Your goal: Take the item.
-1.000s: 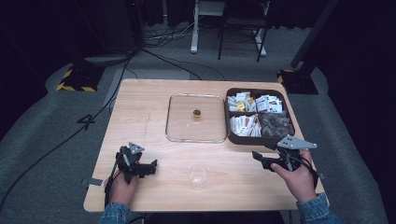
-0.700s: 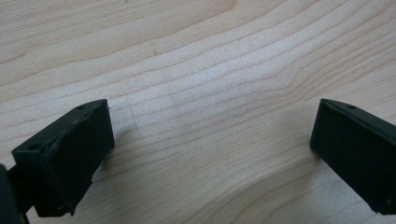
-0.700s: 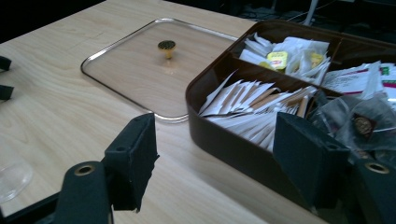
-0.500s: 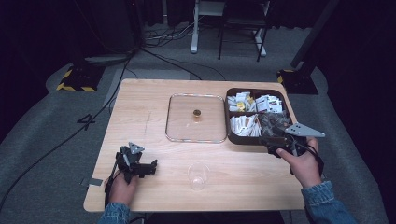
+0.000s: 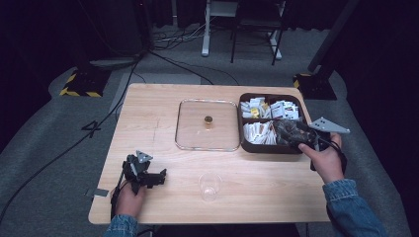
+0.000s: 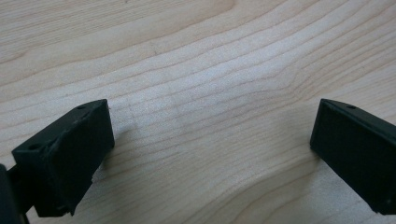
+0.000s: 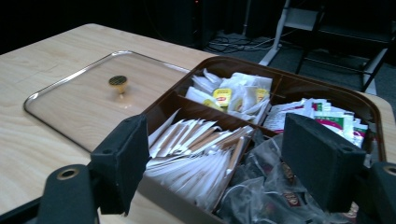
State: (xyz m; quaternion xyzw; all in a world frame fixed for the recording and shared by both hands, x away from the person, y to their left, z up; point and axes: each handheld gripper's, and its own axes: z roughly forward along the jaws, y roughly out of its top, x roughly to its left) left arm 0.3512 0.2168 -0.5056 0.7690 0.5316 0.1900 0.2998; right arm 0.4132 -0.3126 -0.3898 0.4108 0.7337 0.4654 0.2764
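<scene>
Dark sachets (image 5: 289,133) fill the near right compartment of the brown divided box (image 5: 269,147), which stands at the table's (image 5: 163,106) right edge, toward the far corner. The right gripper (image 5: 299,137) hovers over that compartment, its jaws spread wide and just opened further, with nothing pinched between them; in the right gripper view the dark sachets (image 7: 268,186) lie below and between the two jaws. White paper packets (image 7: 196,154) crowd the near left compartment, yellow-labelled teabags (image 7: 229,95) sit in the far left one, and white packets with green and red print (image 7: 327,114) in the far right one. A clear glass lid (image 5: 207,126) with a small brass knob (image 5: 208,119) lies flat on the table, its edge just beside the box's left wall. A clear plastic cup (image 5: 209,186) stands upright near the middle of the table's near edge. The left gripper (image 5: 157,178) rests by the near left corner, jaws wide apart over bare wood and holding nothing.
</scene>
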